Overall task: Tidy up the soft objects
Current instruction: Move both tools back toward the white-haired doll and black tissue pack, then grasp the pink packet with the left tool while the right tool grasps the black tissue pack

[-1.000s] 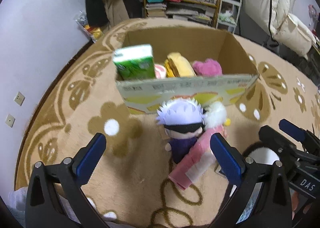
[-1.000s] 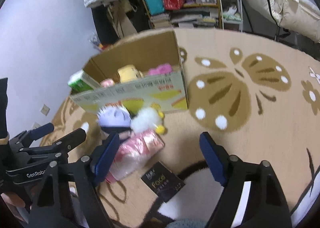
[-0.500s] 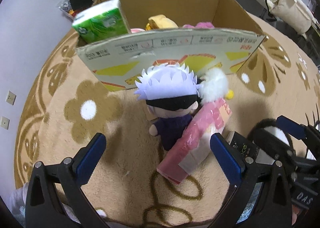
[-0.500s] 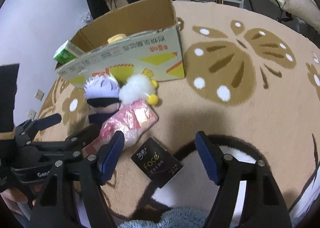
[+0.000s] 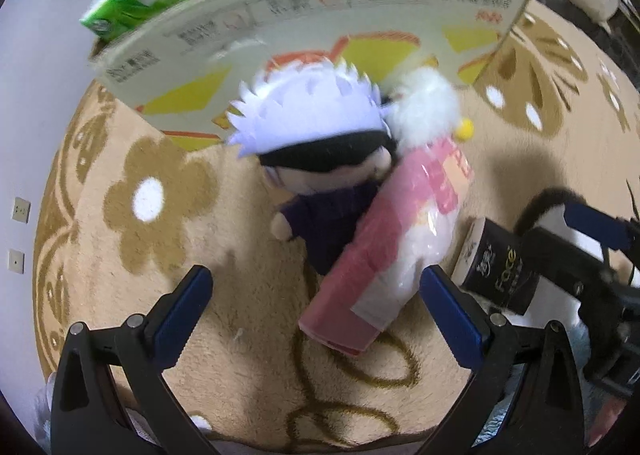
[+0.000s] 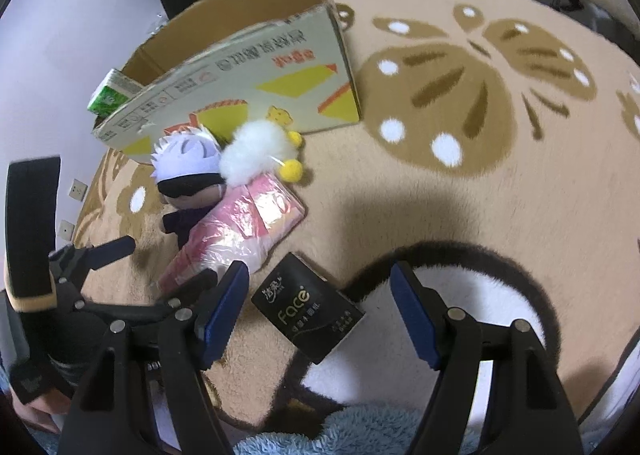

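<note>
Left gripper point(image 5: 316, 301): jaws apart, nothing clamped, above the pink tissue pack point(image 5: 394, 247) lying on the carpet point(image 5: 132, 255). Right gripper point(image 6: 318, 313): jaws apart, astride the black tissue pack point(image 6: 308, 313), untouched. Plush doll point(image 5: 324, 159) and white fluffy toy point(image 6: 256, 153) lie against the cardboard box point(image 6: 256, 71).

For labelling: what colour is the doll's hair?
Pale lavender-white, spiky doll's hair; clearest in the left wrist view.

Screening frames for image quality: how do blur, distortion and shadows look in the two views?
Left wrist view: motion blur smears the cardboard box lettering and the plush doll, and fisheye bends the box edge. Right wrist view: sharper, the black tissue pack label readable; a broad soft shadow crosses the rug.
</note>
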`<state>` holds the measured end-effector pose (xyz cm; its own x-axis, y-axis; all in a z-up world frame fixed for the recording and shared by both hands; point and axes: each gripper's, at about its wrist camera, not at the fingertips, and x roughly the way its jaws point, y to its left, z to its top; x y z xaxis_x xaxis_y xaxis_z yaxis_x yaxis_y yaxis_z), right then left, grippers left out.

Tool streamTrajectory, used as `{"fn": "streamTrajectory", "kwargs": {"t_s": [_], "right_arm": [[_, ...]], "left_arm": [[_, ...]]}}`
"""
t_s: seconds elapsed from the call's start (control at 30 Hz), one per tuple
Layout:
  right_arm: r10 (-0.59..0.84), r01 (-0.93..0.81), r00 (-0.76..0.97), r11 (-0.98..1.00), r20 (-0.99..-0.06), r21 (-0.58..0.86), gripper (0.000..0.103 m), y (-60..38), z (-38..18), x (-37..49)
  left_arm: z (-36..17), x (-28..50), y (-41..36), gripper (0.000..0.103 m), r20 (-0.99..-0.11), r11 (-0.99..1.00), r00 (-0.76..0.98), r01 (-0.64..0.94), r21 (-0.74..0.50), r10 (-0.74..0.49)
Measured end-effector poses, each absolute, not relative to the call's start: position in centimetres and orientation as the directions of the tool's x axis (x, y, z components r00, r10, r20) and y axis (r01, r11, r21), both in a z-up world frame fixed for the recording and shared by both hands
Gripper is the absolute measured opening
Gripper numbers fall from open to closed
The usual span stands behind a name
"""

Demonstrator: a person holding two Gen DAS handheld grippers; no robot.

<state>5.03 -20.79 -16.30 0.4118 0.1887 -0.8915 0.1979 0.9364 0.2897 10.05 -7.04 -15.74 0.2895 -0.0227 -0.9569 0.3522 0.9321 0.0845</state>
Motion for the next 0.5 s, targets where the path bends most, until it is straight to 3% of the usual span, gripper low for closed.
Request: {"fn": "streamTrajectory", "kwargs": {"t_s": [0.17, 0.27, 0.33, 0.5], "right_arm": [[0.2, 0.217, 0.371, 0.931, -0.907, 0.294, 0.078, -20.8, -17.5, 5.3], [0.202, 0.218, 0.341, 0.933, -0.918, 0.287, 0.078, -20.5, -18.3, 5.7], [0.202, 0.223, 0.32, 0.934, -0.926, 0.28, 0.077, -20.2, -18.8, 6.0], [0.205, 0.23, 0.283, 0.934, -0.937, 0.274, 0.078, -19.6, -19.9, 6.5]], "left_arm": [[-16.9, 9.8, -7.7, 0.087, -0.968, 0.915, 0.252, 0.394, 0.089, -0.014], [-17.2, 9.6, -8.0, 0.071, -0.97, 0.904, 0.242, 0.42, 0.076, -0.031], [-17.2, 9.3, -8.3, 0.055, -0.971, 0.895, 0.236, 0.442, 0.061, -0.051], [-17.3, 8.4, -9.3, 0.051, -0.967, 0.866, 0.248, 0.496, 0.071, -0.063]]}}
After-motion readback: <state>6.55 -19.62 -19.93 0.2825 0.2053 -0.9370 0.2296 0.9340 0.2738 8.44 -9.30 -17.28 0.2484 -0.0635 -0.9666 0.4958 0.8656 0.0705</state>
